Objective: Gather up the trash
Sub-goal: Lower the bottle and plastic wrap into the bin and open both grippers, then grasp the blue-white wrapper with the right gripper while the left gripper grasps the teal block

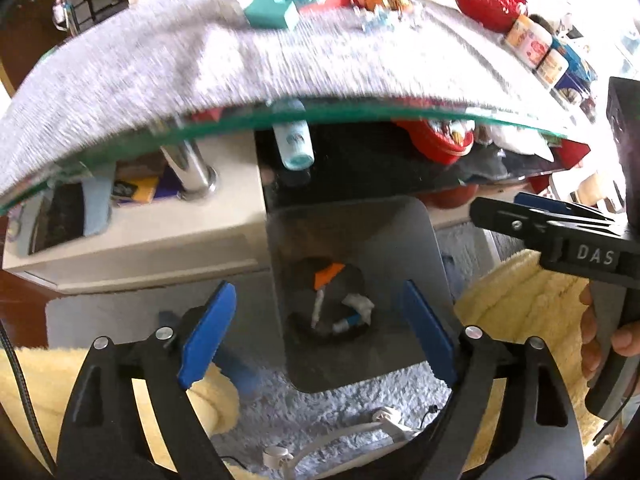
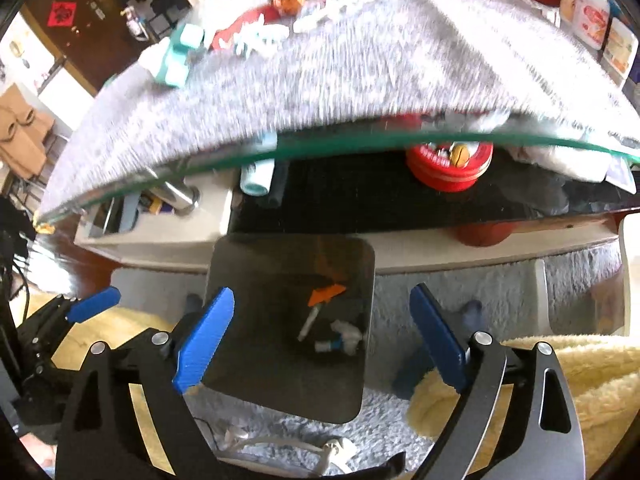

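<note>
A dark square trash bin (image 1: pixel 416 240) stands on the floor below the glass table; it also shows in the right wrist view (image 2: pixel 240 280). Inside lie an orange scrap (image 1: pixel 329 273), a white stick (image 1: pixel 318 306) and crumpled white paper (image 1: pixel 358 306); the same scraps show in the right wrist view (image 2: pixel 326 294). My left gripper (image 1: pixel 316 336) is open and empty above the bin. My right gripper (image 2: pixel 320 340) is open and empty above the bin too; it shows from the side in the left wrist view (image 1: pixel 532 216). Wrappers (image 1: pixel 376 0) lie on the grey cloth far back.
A glass table (image 1: pixel 360 110) with a grey cloth (image 1: pixel 160 60) has a teal block (image 1: pixel 272 8), a red bag (image 1: pixel 488 0) and jars (image 1: pixel 536 46). A red tin (image 2: pixel 450 164) and a teal bottle (image 1: pixel 294 142) sit on the shelf. Yellow fleece (image 2: pixel 580 380) and a white cable (image 2: pixel 280 450) lie below.
</note>
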